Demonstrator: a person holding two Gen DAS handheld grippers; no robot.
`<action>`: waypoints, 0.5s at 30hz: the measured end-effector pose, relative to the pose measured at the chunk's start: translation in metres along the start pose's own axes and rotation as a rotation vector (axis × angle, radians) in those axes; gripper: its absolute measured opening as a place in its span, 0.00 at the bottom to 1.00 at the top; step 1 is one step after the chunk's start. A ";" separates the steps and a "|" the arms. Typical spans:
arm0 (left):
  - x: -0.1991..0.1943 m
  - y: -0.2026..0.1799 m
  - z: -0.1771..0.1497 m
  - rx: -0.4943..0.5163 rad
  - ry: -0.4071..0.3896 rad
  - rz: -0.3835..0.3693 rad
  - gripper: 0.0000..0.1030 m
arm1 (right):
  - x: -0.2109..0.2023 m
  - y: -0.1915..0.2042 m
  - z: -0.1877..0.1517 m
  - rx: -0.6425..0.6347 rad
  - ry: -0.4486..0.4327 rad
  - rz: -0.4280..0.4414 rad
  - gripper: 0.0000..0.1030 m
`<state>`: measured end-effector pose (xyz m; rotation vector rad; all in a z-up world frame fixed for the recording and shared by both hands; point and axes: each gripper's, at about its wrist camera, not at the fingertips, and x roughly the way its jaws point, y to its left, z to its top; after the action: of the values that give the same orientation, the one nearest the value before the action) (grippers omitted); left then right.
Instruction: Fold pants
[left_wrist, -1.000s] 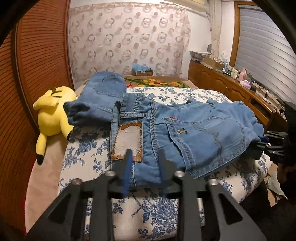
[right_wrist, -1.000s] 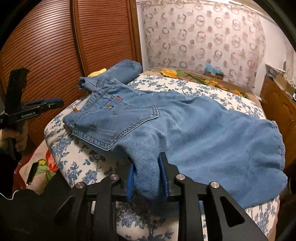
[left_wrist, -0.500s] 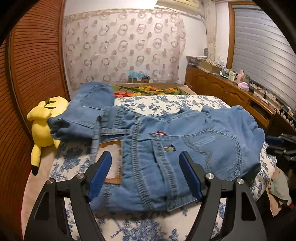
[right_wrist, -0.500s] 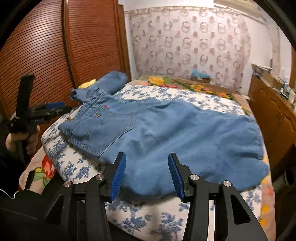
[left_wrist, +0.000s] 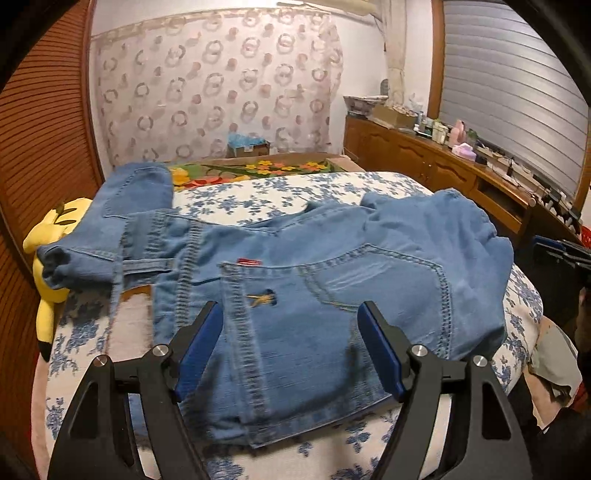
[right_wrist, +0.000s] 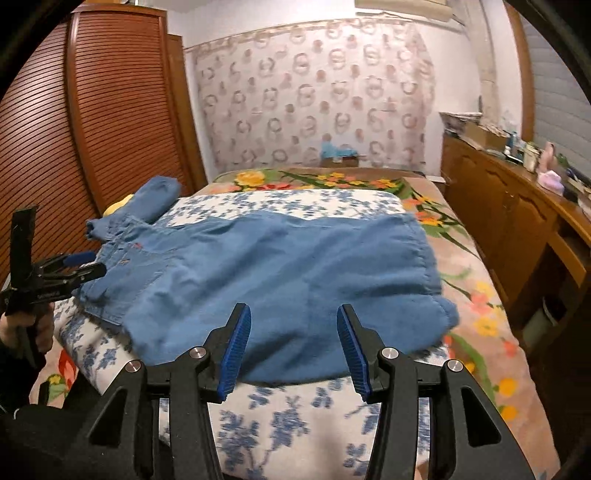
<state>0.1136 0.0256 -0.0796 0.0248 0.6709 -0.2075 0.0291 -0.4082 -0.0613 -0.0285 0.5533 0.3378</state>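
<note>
Here the blue jeans (left_wrist: 332, 295) lie spread out on the bed (left_wrist: 277, 195), which has a white cover with blue flowers. One leg is folded up at the far left, by a yellow plush toy (left_wrist: 51, 254). The left gripper (left_wrist: 291, 347) hangs over the waist and back pocket, jaws wide apart, holding nothing. The right gripper (right_wrist: 293, 347) hangs over the other end of the jeans, jaws apart too, holding nothing. A wooden dresser (right_wrist: 517, 221) stands beside the bed.
</note>
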 end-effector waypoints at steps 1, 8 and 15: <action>0.001 -0.003 0.000 0.006 0.002 0.000 0.74 | -0.001 -0.002 -0.001 0.003 0.000 -0.009 0.49; 0.014 -0.020 0.005 0.038 0.023 -0.022 0.74 | 0.004 -0.009 -0.005 0.032 0.013 -0.061 0.49; 0.036 -0.029 0.000 0.042 0.087 -0.027 0.74 | 0.010 -0.013 -0.001 0.079 0.017 -0.091 0.49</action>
<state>0.1351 -0.0098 -0.1003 0.0653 0.7543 -0.2474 0.0408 -0.4171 -0.0683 0.0192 0.5796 0.2269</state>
